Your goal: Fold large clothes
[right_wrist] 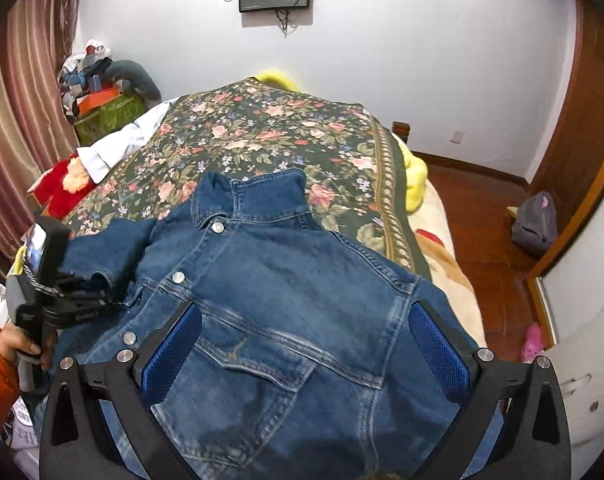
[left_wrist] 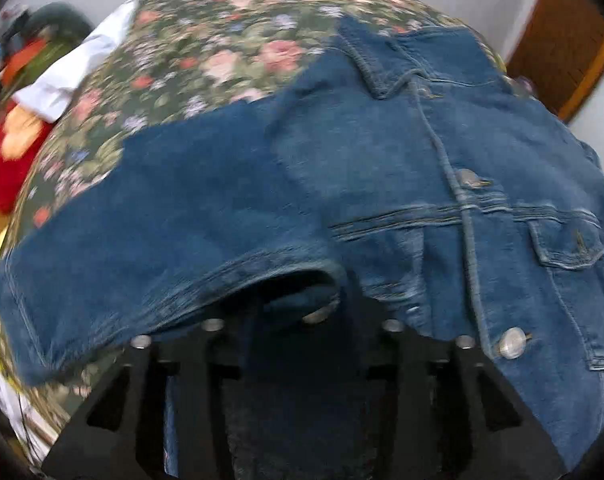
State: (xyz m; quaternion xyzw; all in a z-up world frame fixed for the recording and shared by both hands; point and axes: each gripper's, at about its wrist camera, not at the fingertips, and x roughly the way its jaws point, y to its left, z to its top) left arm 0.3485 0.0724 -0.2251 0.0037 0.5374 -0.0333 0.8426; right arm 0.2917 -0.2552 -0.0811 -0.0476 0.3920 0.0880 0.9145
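Note:
A blue denim jacket [right_wrist: 286, 280] lies front up on a floral bedspread [right_wrist: 270, 128], collar toward the far wall. In the left wrist view the jacket [left_wrist: 442, 160] fills the right side and its left sleeve [left_wrist: 150, 216] stretches to the left. My left gripper [left_wrist: 302, 300] is shut on the sleeve's cuff fold, which drapes over the fingers; it also shows in the right wrist view [right_wrist: 86, 300], held by a hand. My right gripper [right_wrist: 302, 344] is open, its blue pads [right_wrist: 170, 352] hovering either side of the jacket's chest pocket.
A white garment [right_wrist: 126, 140] and red cloth [right_wrist: 62, 188] lie at the bed's left edge. A cluttered green box [right_wrist: 102, 112] stands by the curtain. Yellow blanket [right_wrist: 416, 176] hangs off the right side. Wooden floor and a grey bag [right_wrist: 536, 224] are on the right.

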